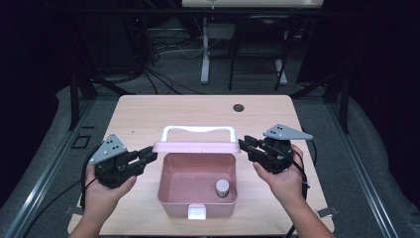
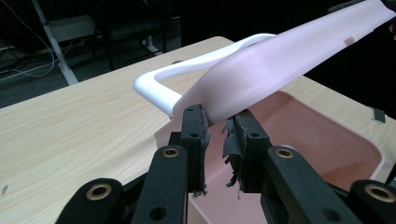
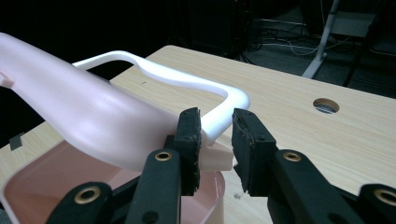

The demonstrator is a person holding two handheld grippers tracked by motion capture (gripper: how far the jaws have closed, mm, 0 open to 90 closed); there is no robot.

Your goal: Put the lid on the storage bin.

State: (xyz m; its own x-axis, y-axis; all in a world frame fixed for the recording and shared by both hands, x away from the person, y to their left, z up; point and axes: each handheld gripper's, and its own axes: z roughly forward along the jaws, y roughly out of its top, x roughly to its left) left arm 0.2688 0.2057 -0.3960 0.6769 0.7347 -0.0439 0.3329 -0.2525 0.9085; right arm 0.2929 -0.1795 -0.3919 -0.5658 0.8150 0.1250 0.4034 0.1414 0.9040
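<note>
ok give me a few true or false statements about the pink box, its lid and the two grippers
1. The lid of the pink box is raised open. True.
2. The box is empty. False: a small grey cylinder stands in its near right corner.
3. The left gripper is at the lid's left end and the right gripper at its right end. True.
4. The lid's handle is black. False: it is white.
5. The right gripper's jaws are pressed tight together. False: in the right gripper view there is a gap between them, with the lid's corner in it.
</note>
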